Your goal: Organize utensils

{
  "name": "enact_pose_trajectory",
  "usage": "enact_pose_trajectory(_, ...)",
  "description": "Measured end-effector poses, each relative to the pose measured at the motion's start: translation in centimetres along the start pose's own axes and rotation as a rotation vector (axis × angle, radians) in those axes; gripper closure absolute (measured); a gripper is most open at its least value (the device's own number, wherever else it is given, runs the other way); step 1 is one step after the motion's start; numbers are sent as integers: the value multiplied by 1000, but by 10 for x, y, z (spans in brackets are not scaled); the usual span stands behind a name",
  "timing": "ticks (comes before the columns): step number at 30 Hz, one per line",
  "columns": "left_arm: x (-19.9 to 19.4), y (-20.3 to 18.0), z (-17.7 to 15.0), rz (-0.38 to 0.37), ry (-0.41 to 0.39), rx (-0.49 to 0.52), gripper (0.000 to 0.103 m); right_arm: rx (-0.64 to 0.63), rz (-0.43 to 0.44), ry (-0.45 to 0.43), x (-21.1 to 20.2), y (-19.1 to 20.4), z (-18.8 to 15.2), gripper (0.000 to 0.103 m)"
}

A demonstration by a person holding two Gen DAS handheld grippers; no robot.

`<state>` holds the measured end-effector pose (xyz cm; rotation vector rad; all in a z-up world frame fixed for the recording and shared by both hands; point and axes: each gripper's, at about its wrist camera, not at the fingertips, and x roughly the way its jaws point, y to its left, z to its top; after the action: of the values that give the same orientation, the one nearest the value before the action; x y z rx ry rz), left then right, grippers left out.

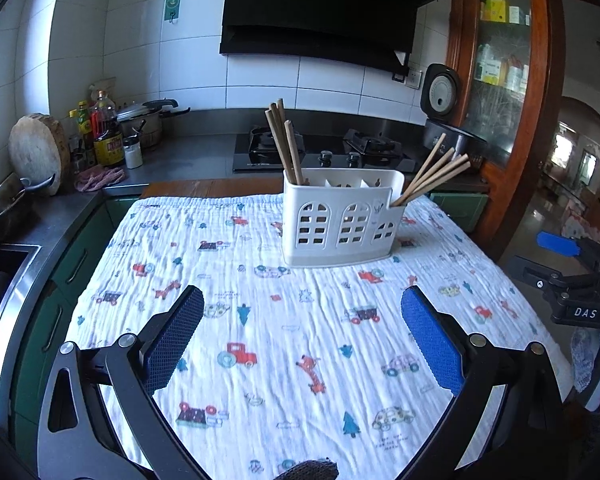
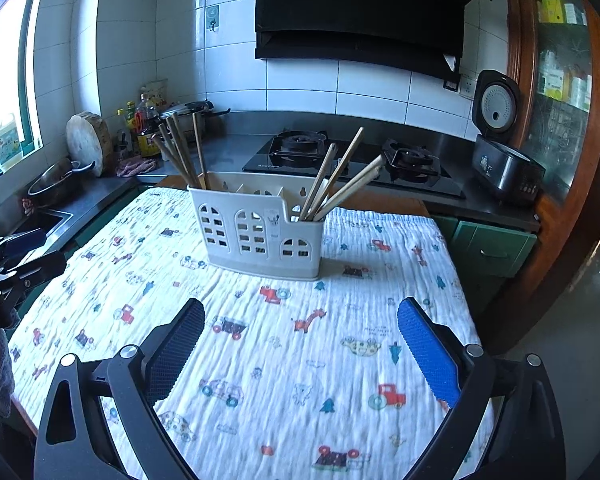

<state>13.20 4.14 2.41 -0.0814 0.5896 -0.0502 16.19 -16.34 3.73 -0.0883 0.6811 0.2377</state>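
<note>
A white plastic utensil holder [image 1: 342, 220] with window cut-outs stands on the patterned cloth at the far middle of the table; it also shows in the right wrist view [image 2: 260, 232]. Wooden chopsticks [image 1: 286, 148] stand in its left compartment and more chopsticks [image 1: 434, 178] lean out of its low right compartment. In the right wrist view the same groups are the left chopsticks [image 2: 182, 152] and the right chopsticks [image 2: 340, 178]. My left gripper [image 1: 302, 300] is open and empty, short of the holder. My right gripper [image 2: 300, 312] is open and empty, also short of it.
The table is covered by a white cloth [image 1: 292, 360] printed with cars and trees. Behind it are a gas hob [image 1: 324, 152], a rice cooker [image 2: 504, 160], bottles [image 1: 104, 132], a cutting board [image 1: 38, 152] and a sink [image 2: 44, 220]. A wooden cabinet [image 1: 504, 80] stands right.
</note>
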Motion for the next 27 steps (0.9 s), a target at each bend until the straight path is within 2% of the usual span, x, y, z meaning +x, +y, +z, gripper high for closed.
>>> enact_pose_trajectory(10, -21, 2, -22, 36, -9, 11, 5, -10, -26, -14, -17, 13, -29, 8)
enact_pose_trajectory(17, -19, 7, -38, 25, 27, -17, 5, 34, -19, 1, -21, 11, -42, 8)
enact_pose_trajectory(27, -19, 4, -42, 5, 46, -8, 5, 39, -24, -4, -27, 14, -44, 8)
